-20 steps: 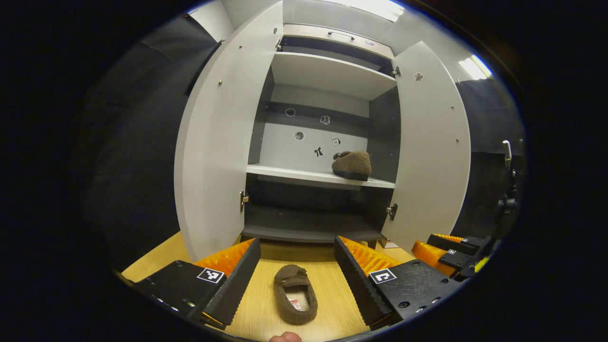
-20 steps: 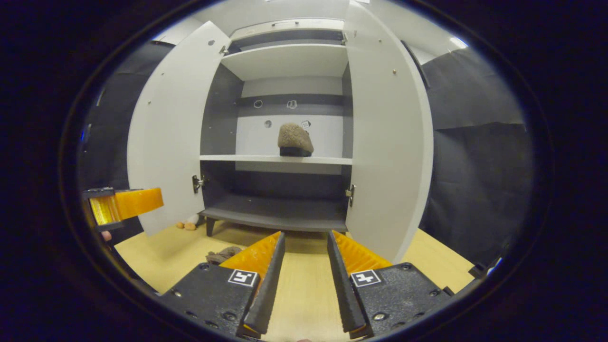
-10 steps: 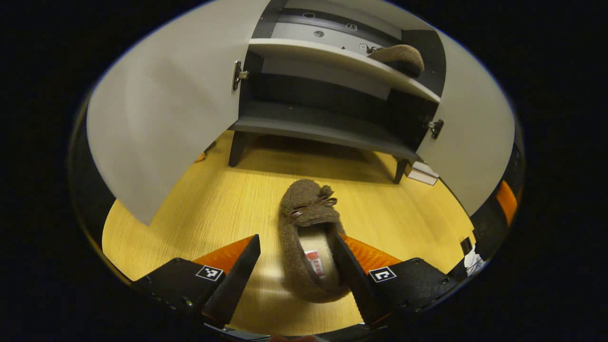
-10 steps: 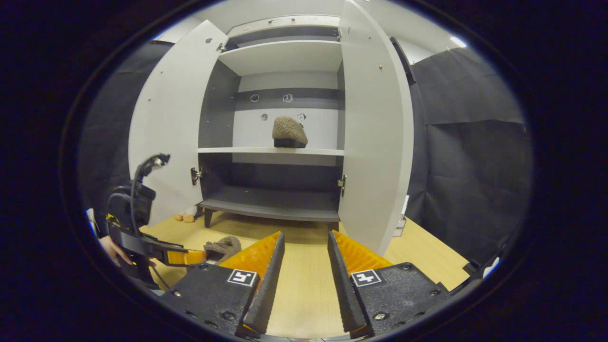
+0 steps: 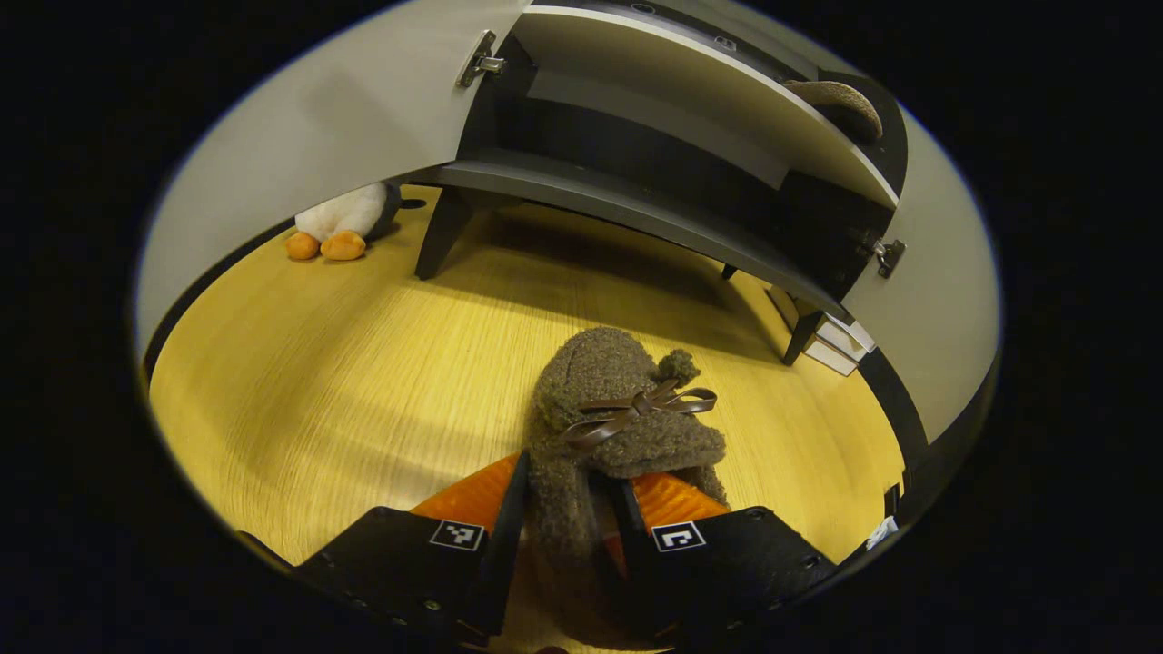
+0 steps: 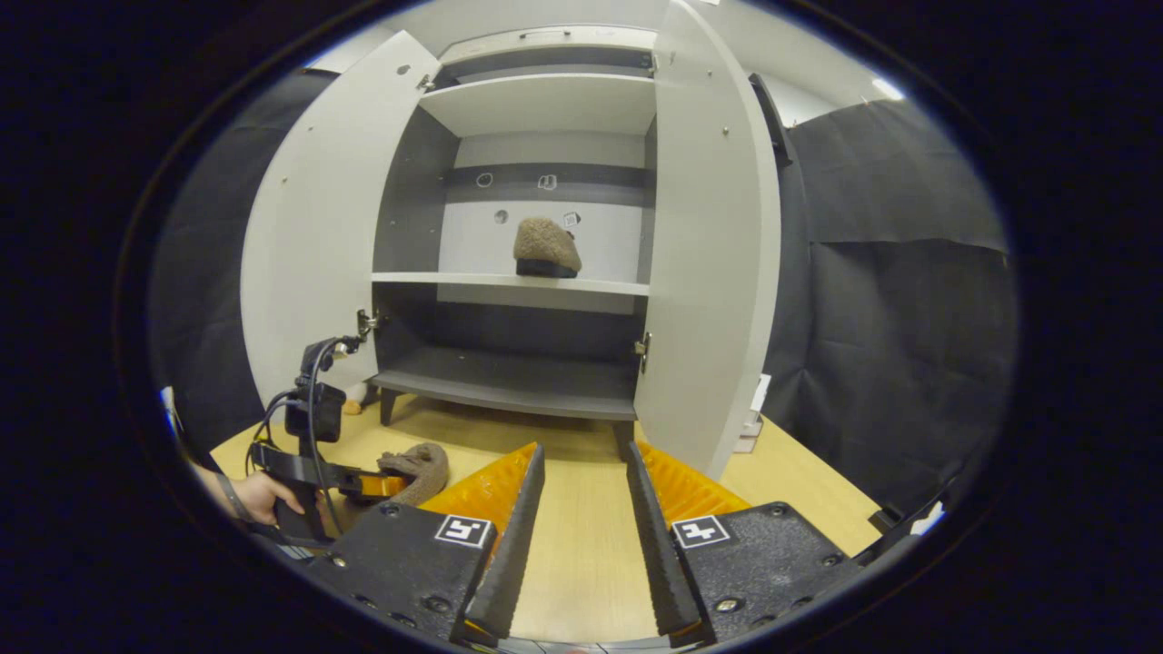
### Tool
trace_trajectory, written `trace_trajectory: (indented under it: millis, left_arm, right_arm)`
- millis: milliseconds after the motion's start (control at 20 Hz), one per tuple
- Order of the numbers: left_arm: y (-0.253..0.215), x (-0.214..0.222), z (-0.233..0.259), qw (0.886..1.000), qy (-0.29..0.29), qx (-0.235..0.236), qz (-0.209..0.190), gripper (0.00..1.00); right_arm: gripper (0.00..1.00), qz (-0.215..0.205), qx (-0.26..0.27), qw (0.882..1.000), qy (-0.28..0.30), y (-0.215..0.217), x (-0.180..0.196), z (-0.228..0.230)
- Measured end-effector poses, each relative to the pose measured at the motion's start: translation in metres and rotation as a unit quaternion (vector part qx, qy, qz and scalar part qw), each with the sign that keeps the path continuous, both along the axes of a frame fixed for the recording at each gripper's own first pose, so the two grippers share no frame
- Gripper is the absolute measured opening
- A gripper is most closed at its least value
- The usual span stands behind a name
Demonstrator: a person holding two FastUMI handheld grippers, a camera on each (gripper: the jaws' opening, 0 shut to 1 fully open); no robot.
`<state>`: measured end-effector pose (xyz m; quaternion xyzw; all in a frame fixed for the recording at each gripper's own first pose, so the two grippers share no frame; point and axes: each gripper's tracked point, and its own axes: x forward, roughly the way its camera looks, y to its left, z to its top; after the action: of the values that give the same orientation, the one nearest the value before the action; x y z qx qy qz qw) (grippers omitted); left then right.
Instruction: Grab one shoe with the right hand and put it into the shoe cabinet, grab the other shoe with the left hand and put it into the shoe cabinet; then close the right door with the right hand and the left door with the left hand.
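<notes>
A fuzzy brown slipper (image 5: 618, 409) with a bow lies on the wooden floor (image 5: 363, 363) before the open shoe cabinet (image 5: 636, 213). My left gripper (image 5: 565, 509) is shut on the slipper's side wall, one finger outside and one inside the opening. In the right gripper view the same slipper (image 6: 418, 468) sits low left with the left gripper (image 6: 363, 486) on it and a hand (image 6: 259, 495) behind. The other slipper (image 6: 545, 247) rests on the middle shelf (image 6: 427, 278), also seen as the shelved slipper (image 5: 840, 98). My right gripper (image 6: 581, 509) stands open above bare floor, with nothing between its fingers.
Both white doors stand wide open: left door (image 6: 309, 245), right door (image 6: 713, 245). A plush toy (image 5: 341, 222) lies by the cabinet's left leg. Small white boxes (image 5: 836, 341) lie on the floor by its right leg.
My left gripper has dropped to the floor slipper, tipped downward and closed on its side wall. The right gripper has drifted slightly and stayed open.
</notes>
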<state>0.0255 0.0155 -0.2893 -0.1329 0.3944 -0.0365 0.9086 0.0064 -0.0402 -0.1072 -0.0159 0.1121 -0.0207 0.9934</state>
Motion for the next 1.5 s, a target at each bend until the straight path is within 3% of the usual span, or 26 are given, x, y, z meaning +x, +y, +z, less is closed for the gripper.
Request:
trace_trajectory:
  millis: [100,150,250,400,550,700,800,950,1100,1250,1400,1500]
  left_arm:
    - [0.005,0.008,-0.006,1.000,-0.011,-0.004,0.014,0.24]
    - [0.010,0.010,-0.005,0.999,-0.016,-0.002,0.033,0.21]
    - [0.013,0.006,-0.002,0.998,-0.015,0.008,0.054,0.04]
    - [0.012,0.003,0.055,0.995,-0.073,0.036,0.059,0.00]
    - [0.002,0.018,0.162,0.985,-0.152,0.034,0.072,0.01]
    - [-0.002,0.071,0.284,0.959,-0.273,0.018,0.078,0.01]
    - [0.000,0.119,0.341,0.946,-0.313,0.012,0.080,0.01]
    - [0.002,0.200,0.381,0.947,-0.308,-0.013,0.095,0.01]
    - [0.011,0.258,0.398,0.962,-0.252,-0.008,0.106,0.01]
    - [0.015,0.308,0.354,0.981,-0.164,0.005,0.101,0.01]
    - [0.027,0.329,0.315,0.987,-0.106,0.031,0.120,0.01]
    - [0.030,0.337,0.309,0.987,-0.098,0.028,0.125,0.01]
  right_arm:
    - [0.59,0.002,0.004,1.000,0.004,0.000,0.003,-0.003]
    - [0.59,0.003,0.006,1.000,0.005,0.002,0.005,-0.004]
    - [0.59,0.007,0.010,1.000,0.005,0.005,0.009,-0.005]
    - [0.59,0.011,0.012,1.000,0.004,0.008,0.012,-0.005]
    - [0.59,0.013,0.006,1.000,0.004,0.010,0.013,-0.007]
    - [0.59,0.018,0.010,1.000,0.005,0.013,0.012,-0.008]
    - [0.60,0.024,0.012,1.000,0.005,0.016,0.010,-0.006]
    - [0.60,0.021,0.010,1.000,-0.003,0.012,0.005,0.000]
    - [0.60,0.015,0.012,1.000,-0.007,0.007,-0.001,0.003]
    - [0.59,0.005,0.014,1.000,-0.004,0.000,-0.005,0.004]
    - [0.60,-0.007,0.015,1.000,-0.007,-0.005,-0.007,0.006]
    - [0.59,-0.018,0.014,1.000,-0.007,-0.009,-0.008,0.004]
